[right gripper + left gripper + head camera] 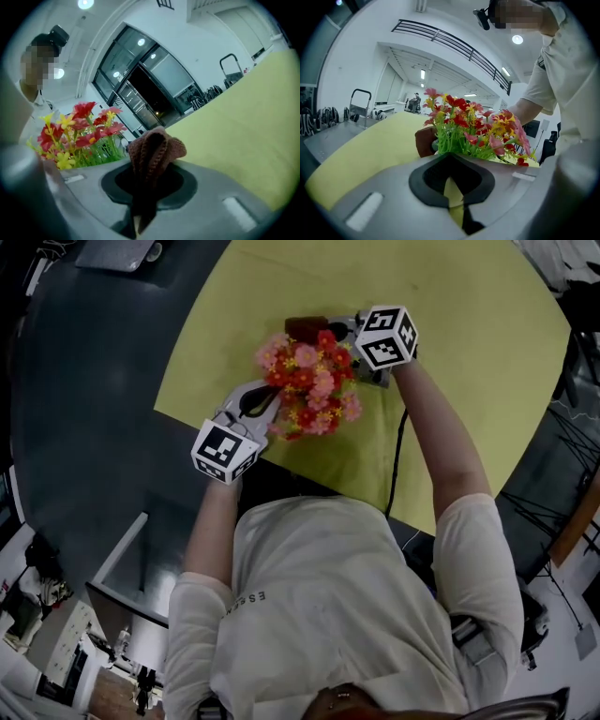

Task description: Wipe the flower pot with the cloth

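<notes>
A bunch of red, pink and yellow artificial flowers (306, 385) stands on the yellow mat (469, 362); the blooms hide the pot under them. My right gripper (330, 330) reaches in from the far right side of the flowers and is shut on a brown knitted cloth (153, 149). The cloth (304, 327) shows at the far edge of the blooms. My left gripper (272, 407) sits against the near left side of the flowers, jaws shut with nothing seen between them. In the left gripper view the flowers (474, 127) rise just beyond the jaw tips, the cloth (423, 141) behind them.
The round yellow mat covers a dark table (84, 409). A black cable (397, 451) runs across the mat near the person's right arm. A grey object (117, 253) lies at the table's far left corner. Carts and racks (360, 108) stand far off in the hall.
</notes>
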`<act>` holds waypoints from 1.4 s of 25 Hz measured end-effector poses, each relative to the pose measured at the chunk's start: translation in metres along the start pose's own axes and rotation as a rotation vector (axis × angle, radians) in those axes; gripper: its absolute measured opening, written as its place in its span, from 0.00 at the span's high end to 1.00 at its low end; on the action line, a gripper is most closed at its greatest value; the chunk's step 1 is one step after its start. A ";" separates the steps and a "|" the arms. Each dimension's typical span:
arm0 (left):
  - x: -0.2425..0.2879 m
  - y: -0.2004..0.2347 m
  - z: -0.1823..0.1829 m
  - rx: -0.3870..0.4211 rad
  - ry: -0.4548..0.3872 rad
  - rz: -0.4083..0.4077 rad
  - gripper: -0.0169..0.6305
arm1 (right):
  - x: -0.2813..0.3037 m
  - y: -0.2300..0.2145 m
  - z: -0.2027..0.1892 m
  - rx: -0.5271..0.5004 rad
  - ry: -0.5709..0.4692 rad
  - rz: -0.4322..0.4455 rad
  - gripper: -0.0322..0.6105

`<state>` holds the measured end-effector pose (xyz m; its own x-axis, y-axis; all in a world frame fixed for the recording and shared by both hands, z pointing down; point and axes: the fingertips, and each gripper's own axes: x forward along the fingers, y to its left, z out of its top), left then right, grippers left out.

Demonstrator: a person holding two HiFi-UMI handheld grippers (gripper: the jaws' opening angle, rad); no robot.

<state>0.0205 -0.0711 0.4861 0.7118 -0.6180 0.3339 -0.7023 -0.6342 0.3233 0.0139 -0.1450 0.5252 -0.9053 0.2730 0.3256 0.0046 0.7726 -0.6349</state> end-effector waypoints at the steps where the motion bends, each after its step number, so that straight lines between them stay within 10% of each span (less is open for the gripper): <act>1: 0.000 0.000 0.000 0.003 -0.001 0.004 0.95 | 0.002 0.001 -0.001 0.015 0.010 0.012 0.86; 10: 0.001 0.001 -0.001 -0.009 -0.002 0.038 0.96 | -0.011 0.004 -0.008 0.113 -0.021 0.019 0.86; 35: -0.002 0.006 -0.002 -0.019 -0.036 0.098 0.96 | -0.078 0.045 -0.066 0.108 -0.235 -0.324 0.86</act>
<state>0.0152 -0.0725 0.4893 0.6397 -0.6928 0.3330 -0.7682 -0.5615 0.3076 0.1125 -0.0935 0.5171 -0.9249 -0.1225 0.3600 -0.3300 0.7291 -0.5996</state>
